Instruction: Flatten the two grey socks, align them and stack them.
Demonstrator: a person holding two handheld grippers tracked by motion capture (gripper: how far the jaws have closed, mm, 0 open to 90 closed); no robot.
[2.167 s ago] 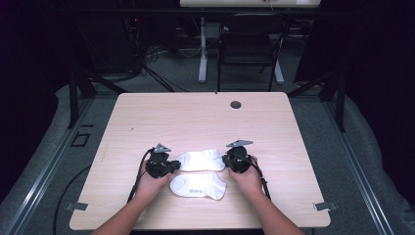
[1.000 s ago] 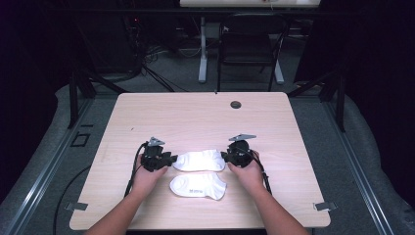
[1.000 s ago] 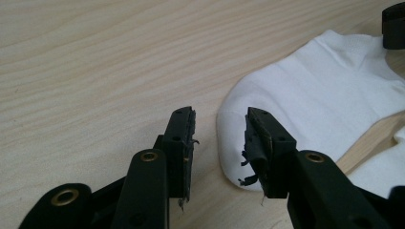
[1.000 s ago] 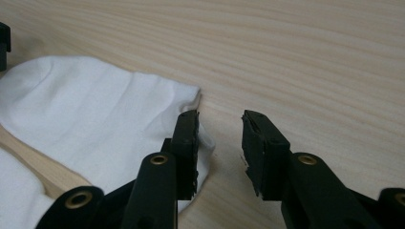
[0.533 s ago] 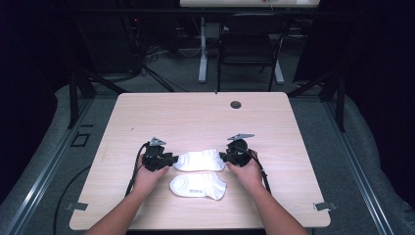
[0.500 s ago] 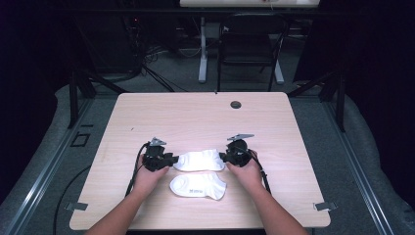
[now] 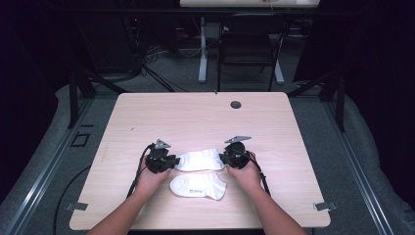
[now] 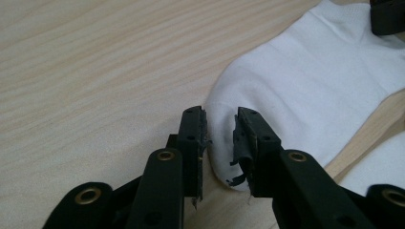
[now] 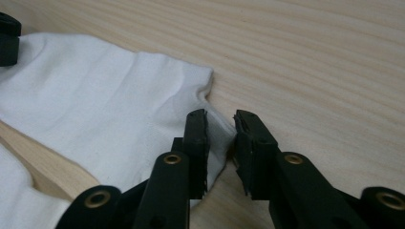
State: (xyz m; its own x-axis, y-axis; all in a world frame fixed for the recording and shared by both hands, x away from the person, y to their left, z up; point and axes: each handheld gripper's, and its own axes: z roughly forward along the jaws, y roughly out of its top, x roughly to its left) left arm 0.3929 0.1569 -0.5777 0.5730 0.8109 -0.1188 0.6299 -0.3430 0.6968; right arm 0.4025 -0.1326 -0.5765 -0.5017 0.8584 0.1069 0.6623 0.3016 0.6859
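Note:
Two white ankle socks lie on the wooden table (image 7: 195, 117), the far sock (image 7: 200, 159) just behind the near sock (image 7: 198, 185). My left gripper (image 7: 172, 162) is at the far sock's left end and my right gripper (image 7: 223, 157) at its right end. In the left gripper view the rounded toe (image 8: 224, 143) lies between the jaws of the left gripper (image 8: 220, 114). In the right gripper view a corner of the far sock (image 9: 219, 138) lies between the jaws of the right gripper (image 9: 220, 117). Both pairs of jaws have just been closing, and a narrow gap remains with fabric in it.
A black grommet (image 7: 236, 104) sits near the table's far edge. A dark chair (image 7: 249, 44) and a desk leg (image 7: 202, 49) stand beyond the table. Bare wood stretches behind the socks and to both sides.
Since the earliest frame both hands have shifted a little away from the near sock to the far sock's ends. Over the last second they have kept still.

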